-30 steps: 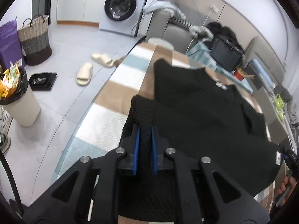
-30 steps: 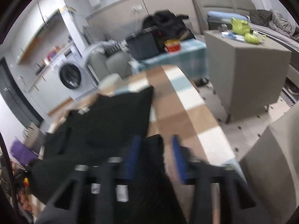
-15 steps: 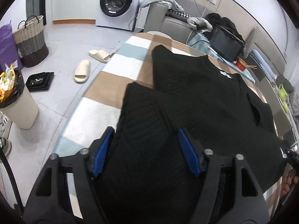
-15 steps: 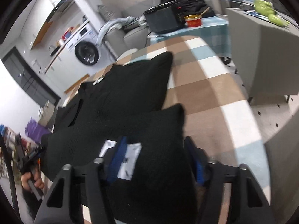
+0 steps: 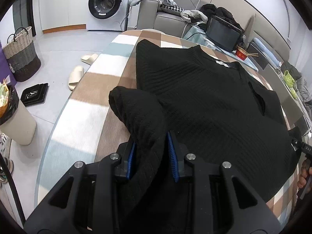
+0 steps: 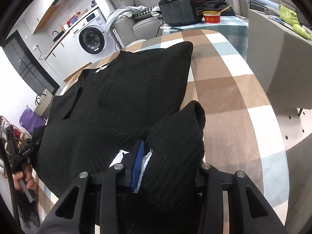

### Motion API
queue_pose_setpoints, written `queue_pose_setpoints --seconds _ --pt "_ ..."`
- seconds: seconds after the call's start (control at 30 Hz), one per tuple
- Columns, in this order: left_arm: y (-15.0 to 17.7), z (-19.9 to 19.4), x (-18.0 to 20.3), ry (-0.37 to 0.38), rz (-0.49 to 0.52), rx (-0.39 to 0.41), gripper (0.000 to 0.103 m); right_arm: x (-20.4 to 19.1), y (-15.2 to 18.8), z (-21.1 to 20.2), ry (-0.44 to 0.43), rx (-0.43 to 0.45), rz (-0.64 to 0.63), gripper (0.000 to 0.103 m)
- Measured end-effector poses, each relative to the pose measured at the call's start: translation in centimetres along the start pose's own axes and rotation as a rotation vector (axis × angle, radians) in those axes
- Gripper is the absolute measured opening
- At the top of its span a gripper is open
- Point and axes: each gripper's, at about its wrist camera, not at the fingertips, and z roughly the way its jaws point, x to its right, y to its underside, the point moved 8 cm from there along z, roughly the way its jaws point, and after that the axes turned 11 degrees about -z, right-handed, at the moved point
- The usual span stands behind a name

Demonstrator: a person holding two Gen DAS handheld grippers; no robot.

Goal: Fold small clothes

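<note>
A black ribbed knit top (image 5: 204,101) lies spread on a round table with a checked cloth (image 5: 85,109); it also shows in the right wrist view (image 6: 120,93). My left gripper (image 5: 152,156) is shut on a bunched near corner of the top, which humps up just ahead of the blue pads (image 5: 171,152). My right gripper (image 6: 167,167) is shut on the opposite near corner of the top; one blue pad (image 6: 138,161) shows beside a white care label (image 6: 146,159), and the other pad is hidden by fabric.
The table edge (image 5: 56,128) curves close on the left, with a bin (image 5: 13,120), slippers (image 5: 76,76) and a basket (image 5: 19,58) on the floor beyond. A black appliance (image 6: 179,9) and red bowl (image 6: 212,17) sit behind the table. A grey cabinet (image 6: 278,58) stands at the right.
Both grippers were open over the near edge of the top half a second ago. Both have now closed on the fabric, which bunches up between the pads.
</note>
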Motion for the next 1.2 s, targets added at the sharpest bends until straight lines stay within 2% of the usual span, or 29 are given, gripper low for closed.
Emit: queue_pose_setpoints --seconds 0.37,0.43,0.5,0.67,0.73,0.77,0.97,1.2 --pt "5.7 -5.8 -2.5 -0.015 -0.001 -0.019 0.026 -0.8 4.4 -2.7 -0.020 -0.025 -0.008 0.038" --pt "6.5 -6.7 -3.1 -0.025 -0.004 -0.015 0.030 -1.2 5.2 -3.2 -0.018 -0.027 -0.020 0.038" --pt "6.9 -7.6 -3.6 -0.032 -0.014 -0.005 0.037 -1.3 5.6 -3.6 -0.008 -0.023 -0.025 0.043" --pt "7.5 -10.8 -5.7 -0.028 -0.090 0.023 0.045 -0.4 5.6 -5.5 -0.013 -0.005 0.032 0.051" --pt "7.8 -12.6 -6.7 -0.036 -0.105 0.047 0.057 -0.2 5.9 -6.6 -0.004 0.010 0.031 0.053" --pt "7.9 -13.3 -7.2 -0.042 -0.110 0.058 0.058 -0.1 6.2 -7.4 -0.001 0.022 0.032 0.054" --pt "10.4 -16.1 -9.2 -0.047 -0.132 0.043 0.059 0.5 8.7 -10.6 -0.018 0.049 0.088 0.056" --pt "11.7 -15.3 -8.3 -0.062 -0.081 0.015 0.059 0.5 10.5 -11.5 -0.057 0.047 0.113 0.056"
